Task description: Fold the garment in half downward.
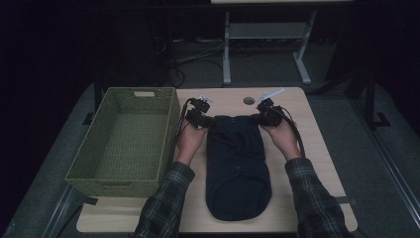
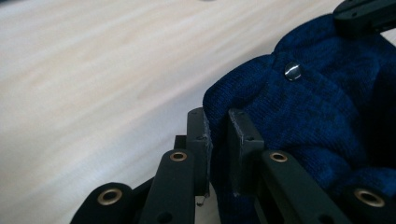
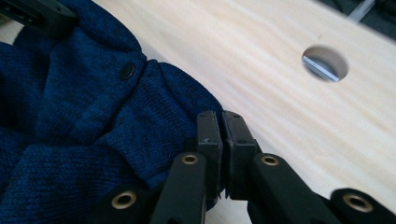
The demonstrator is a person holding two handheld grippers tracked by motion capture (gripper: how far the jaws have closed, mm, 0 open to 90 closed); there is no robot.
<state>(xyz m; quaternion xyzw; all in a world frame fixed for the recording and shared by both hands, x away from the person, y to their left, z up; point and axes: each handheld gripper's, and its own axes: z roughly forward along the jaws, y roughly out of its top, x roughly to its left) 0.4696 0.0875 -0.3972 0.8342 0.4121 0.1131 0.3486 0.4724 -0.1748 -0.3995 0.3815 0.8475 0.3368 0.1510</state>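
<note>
Pale wooden tabletop (image 1: 317,148) under dim light. Dark blue knitted garment (image 1: 237,163) lies folded lengthwise at centre, small buttons along its front. Left gripper (image 2: 218,135) has its jaws pinching the garment's far left corner; right gripper (image 3: 221,135) has its jaws pressed together on the far right corner — cloth barely visible between them. Green woven basket (image 1: 124,141) sits just left. Bare wood runs right of the garment, past a round cable hole (image 3: 325,63).

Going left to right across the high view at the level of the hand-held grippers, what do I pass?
Green woven basket → left hand-held gripper → dark blue knit garment → right hand-held gripper → bare tabletop.
</note>
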